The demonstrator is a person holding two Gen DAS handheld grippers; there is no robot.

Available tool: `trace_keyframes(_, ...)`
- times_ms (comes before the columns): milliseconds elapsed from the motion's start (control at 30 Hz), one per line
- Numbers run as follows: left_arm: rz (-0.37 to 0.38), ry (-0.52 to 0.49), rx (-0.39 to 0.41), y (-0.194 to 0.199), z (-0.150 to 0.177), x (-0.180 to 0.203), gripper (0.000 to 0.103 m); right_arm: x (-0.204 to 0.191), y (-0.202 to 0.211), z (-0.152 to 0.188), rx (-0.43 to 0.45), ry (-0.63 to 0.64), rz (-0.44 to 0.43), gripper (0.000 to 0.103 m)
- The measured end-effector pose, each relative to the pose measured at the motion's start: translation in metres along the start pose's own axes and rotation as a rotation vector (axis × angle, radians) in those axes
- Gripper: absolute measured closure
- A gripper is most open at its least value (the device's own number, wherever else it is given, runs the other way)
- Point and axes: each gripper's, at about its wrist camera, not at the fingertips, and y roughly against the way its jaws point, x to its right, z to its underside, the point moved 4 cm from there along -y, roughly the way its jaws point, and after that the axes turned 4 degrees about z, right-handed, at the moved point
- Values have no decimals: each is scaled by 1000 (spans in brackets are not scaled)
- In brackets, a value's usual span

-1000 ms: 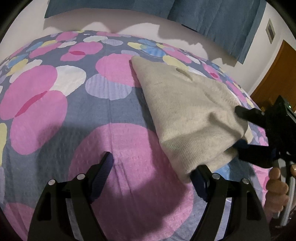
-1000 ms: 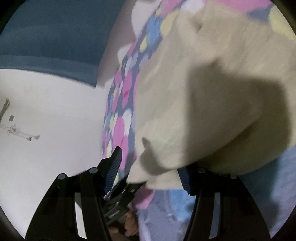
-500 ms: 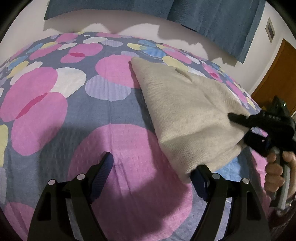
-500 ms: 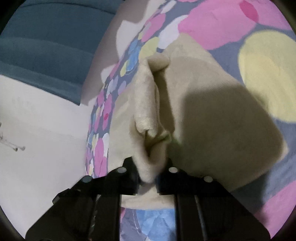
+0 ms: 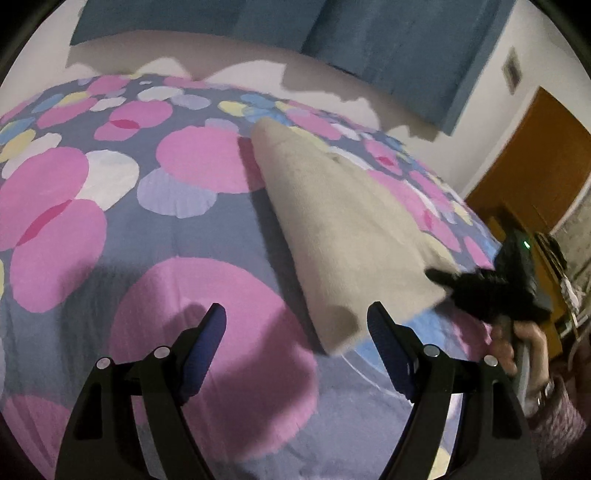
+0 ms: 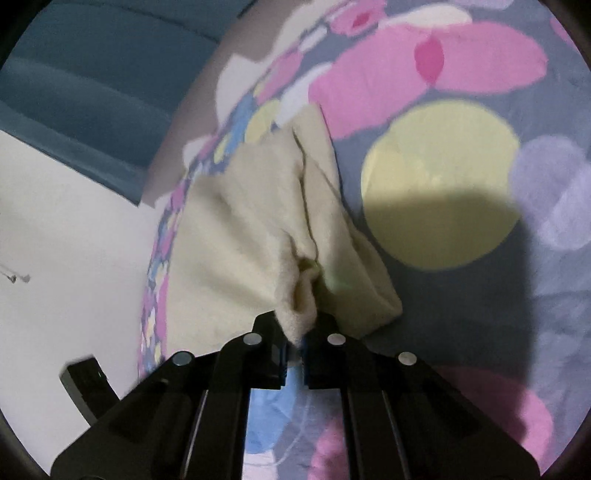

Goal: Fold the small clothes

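One cream knitted garment lies folded on a bedspread, running from the upper middle of the left wrist view down toward its lower right. The bedspread is grey-blue with many pink, white, yellow, lilac and pale blue circles.

Two grippers are in view. The right gripper, at the bottom centre of its own view, has clamped its jaws tight on one bunched corner of the garment, and the cloth puckers upward from the pinch. In the left wrist view this same gripper sits at the right edge, with one hand on its handle.

The left gripper hovers at the bottom of its view with its jaws spread wide and nothing between them; the garment's near corner lies just beside its right finger.

Behind the bed are one white wall, a blue curtain and one brown door at the right.
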Motion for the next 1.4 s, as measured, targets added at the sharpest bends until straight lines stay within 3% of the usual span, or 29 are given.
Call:
trace_keyframes(100,-54,18,-36,-18,-1,-7,25,-6,7,-6,-20,5,-14,93)
trace_keyframes(267,-100,-17,-48,-25,3,-9,25,-16,32,-43,35,37,-15,65)
trace_keyframes(400,-103,-20,-46,-25,4,-9,25,-23,7,-83,-12,37,-58,65)
trace_keyframes(600,-98,-9,-40,-24,5,-12,25,-27,-57,-132,-74,30,-9,65)
trace_keyframes(633,-98,-9,-41,-24,5,-12,25,-28,-66,-138,-86,27,-11,65)
trace_keyframes(733,-98,-7,-38,-23,4,-12,24,-36,-76,-148,-87,70,13,97)
trace_keyframes(767,-97,-6,-37,-23,4,-12,24,-37,-73,-151,-66,81,24,101)
trace_keyframes(867,-90,6,-33,-24,3,-13,22,-28,-64,-160,-3,56,33,103)
trace_keyframes(967,-85,9,-31,-23,3,-13,22,-12,-60,-162,-5,13,17,103)
trace_keyframes(1033,-82,12,-31,-23,4,-13,22,-7,-57,-158,-40,-22,-62,100)
trace_keyframes(1100,-80,12,-31,-24,4,-13,21,-7,-55,-153,-53,-24,-76,90)
trace_keyframes(1133,-79,11,-31,-24,3,-13,20,-8,-55,-150,-65,-11,-65,74)
trace_keyframes(1167,-79,10,-32,-25,3,-13,19,-10,-58,-149,-75,-1,-59,66)
trace_keyframes(1400,-82,6,-32,-25,3,-13,19,-20,-86,-149,-130,17,-26,64)
